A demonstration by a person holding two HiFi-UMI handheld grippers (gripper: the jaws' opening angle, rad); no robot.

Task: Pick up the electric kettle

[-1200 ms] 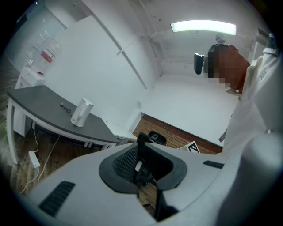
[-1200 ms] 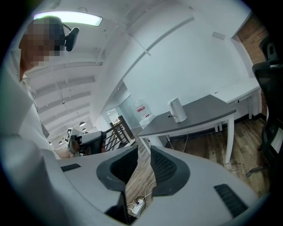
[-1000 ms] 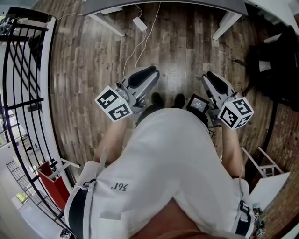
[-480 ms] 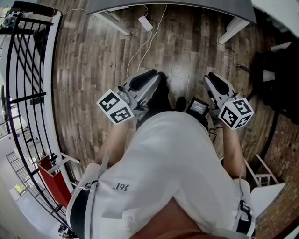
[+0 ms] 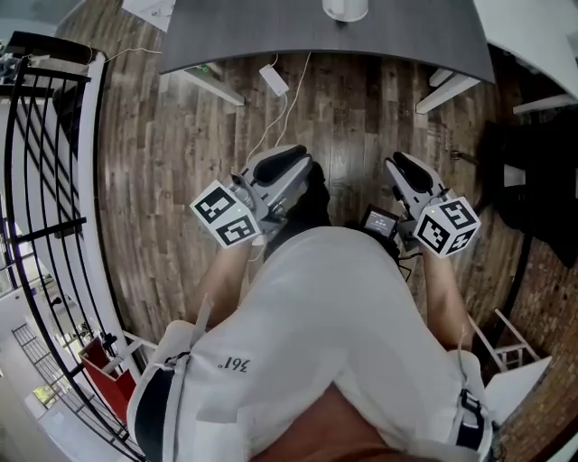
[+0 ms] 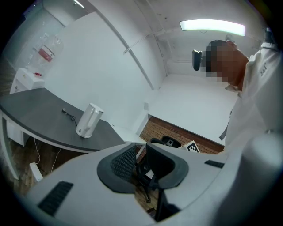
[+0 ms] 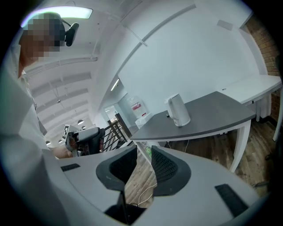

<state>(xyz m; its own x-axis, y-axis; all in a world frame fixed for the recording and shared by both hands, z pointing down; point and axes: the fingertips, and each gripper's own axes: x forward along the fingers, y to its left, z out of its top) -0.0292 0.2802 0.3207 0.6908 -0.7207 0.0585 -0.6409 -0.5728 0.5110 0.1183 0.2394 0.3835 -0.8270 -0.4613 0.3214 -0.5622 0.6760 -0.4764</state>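
Grey surface [image 5: 316,36] has slid closer ahead of me, and the kettle [image 5: 346,9] now shows standing on it, still well apart from me. My left tool [image 5: 287,167] and right tool [image 5: 403,170] are both narrow and empty, so I judge the approach unfinished.

A white adapter [image 5: 274,79] lies on wood floor [image 5: 172,153] near a grey table [image 5: 253,36].

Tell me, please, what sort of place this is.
Probably an office or workshop-style room, indoors: a grey desk on white legs carrying a white kettle, wood-plank flooring, and a black metal railing at one side.
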